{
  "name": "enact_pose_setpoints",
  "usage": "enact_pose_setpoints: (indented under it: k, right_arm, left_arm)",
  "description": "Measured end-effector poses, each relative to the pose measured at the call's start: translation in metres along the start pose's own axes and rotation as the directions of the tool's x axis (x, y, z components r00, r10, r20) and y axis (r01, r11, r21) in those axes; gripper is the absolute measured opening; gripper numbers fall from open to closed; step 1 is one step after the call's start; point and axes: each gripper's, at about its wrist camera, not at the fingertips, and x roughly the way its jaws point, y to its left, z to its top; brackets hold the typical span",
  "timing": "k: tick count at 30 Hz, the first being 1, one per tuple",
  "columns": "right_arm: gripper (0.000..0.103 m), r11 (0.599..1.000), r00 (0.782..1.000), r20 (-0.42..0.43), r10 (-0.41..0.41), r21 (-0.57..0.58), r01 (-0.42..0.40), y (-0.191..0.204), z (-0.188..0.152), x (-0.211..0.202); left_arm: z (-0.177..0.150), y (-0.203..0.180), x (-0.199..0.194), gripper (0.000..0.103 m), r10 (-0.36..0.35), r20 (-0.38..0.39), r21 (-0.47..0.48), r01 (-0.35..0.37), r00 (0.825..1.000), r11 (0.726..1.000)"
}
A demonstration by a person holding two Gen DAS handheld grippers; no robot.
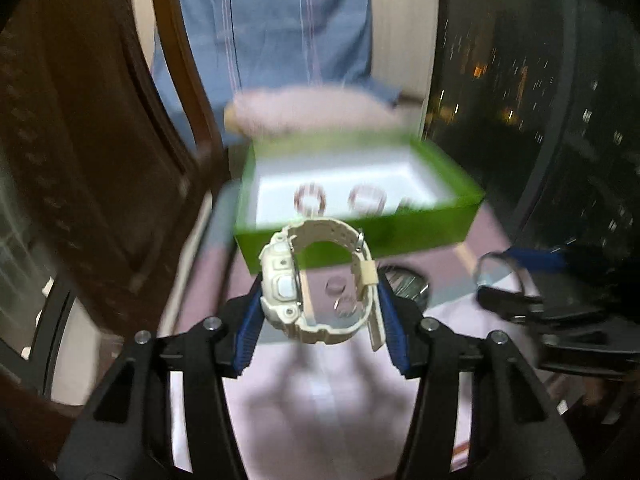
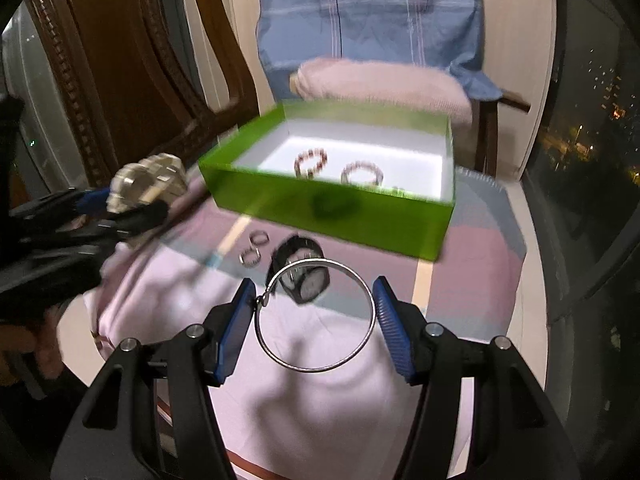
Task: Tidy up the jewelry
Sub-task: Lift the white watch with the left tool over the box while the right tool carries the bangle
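My left gripper [image 1: 320, 300] is shut on a cream digital watch [image 1: 280, 280], its blue pads pressing the case and the strap, held above the cloth. My right gripper [image 2: 314, 292] is shut on a thin silver bangle [image 2: 312, 369], gripped across its width. Just beyond both stands an open green box [image 2: 332, 204] with a white inside, holding two beaded bracelets [image 2: 310, 162] [image 2: 362, 174]. On the cloth before the box lie a black watch [image 2: 304, 272] and two small rings [image 2: 259, 238] [image 2: 250, 258]. In the right wrist view the left gripper [image 2: 100, 208] shows at far left with the watch.
A pink and white cloth [image 2: 320, 408] covers the small round table. Behind the box are a pink cushion [image 2: 380, 80] and a blue shirt [image 2: 368, 12] over a chair. Carved dark wood [image 2: 120, 80] stands at left, a night window [image 2: 592, 140] at right.
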Motion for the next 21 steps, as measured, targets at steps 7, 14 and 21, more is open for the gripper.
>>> enact_pose_setpoints:
  k: [7, 14, 21]
  right_arm:
    - [0.059, 1.000, 0.995, 0.099, -0.016, 0.016, 0.014, 0.005, 0.003, -0.028]
    - [0.059, 0.999, 0.995, 0.088, -0.036, 0.037, 0.033, -0.001, 0.005, -0.022]
    - [0.059, 0.998, 0.994, 0.103, -0.046, 0.047, 0.042, -0.004, 0.006, -0.024]
  left_arm:
    - [0.000, 0.006, -0.004, 0.053, -0.014, 0.017, -0.015, 0.014, 1.000, 1.000]
    - [-0.002, 0.000, 0.017, 0.053, -0.028, -0.039, -0.013, 0.027, 0.999, 1.000]
    - [-0.005, -0.002, 0.020, 0.053, -0.029, -0.047, -0.009, 0.029, 0.998, 1.000]
